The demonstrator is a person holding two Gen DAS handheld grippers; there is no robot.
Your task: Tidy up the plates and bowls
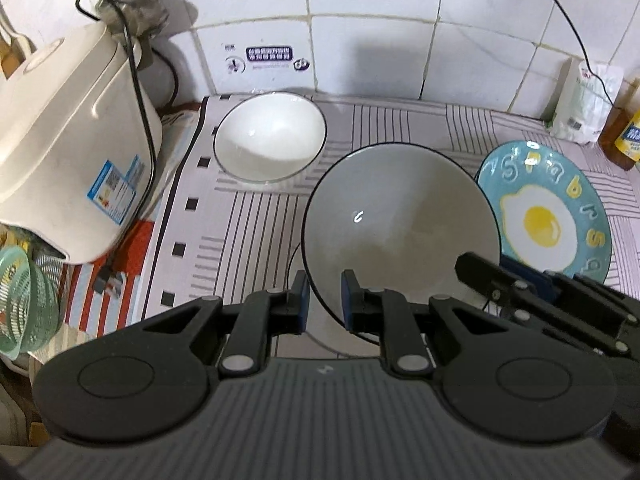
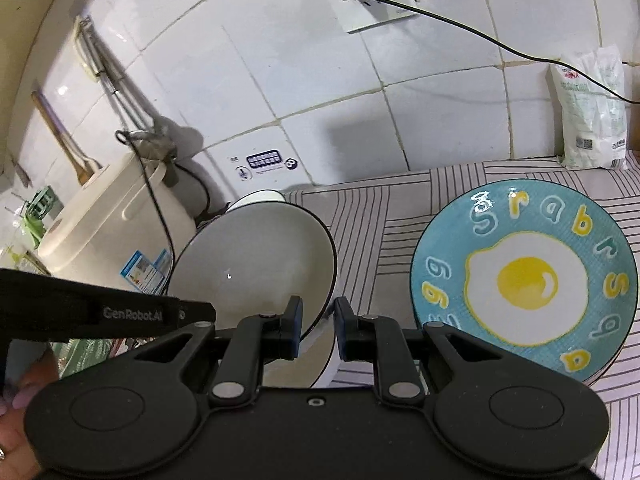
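My left fingers (image 1: 325, 299) and right fingers (image 2: 316, 328) both clamp the rim of the grey dark-rimmed ceramic bowl (image 1: 400, 220), raised over the striped surface (image 1: 240, 216), beside the blue fried-egg plate (image 1: 548, 208).

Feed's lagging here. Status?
Left gripper and right gripper both clamped on grey bowl rim. White bowl behind, egg plate beside. Nothing blocking.

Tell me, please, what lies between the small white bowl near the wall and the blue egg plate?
The large grey bowl, gripped at its rim by both grippers, sits between the white bowl and the egg plate, seen in the left wrist view.
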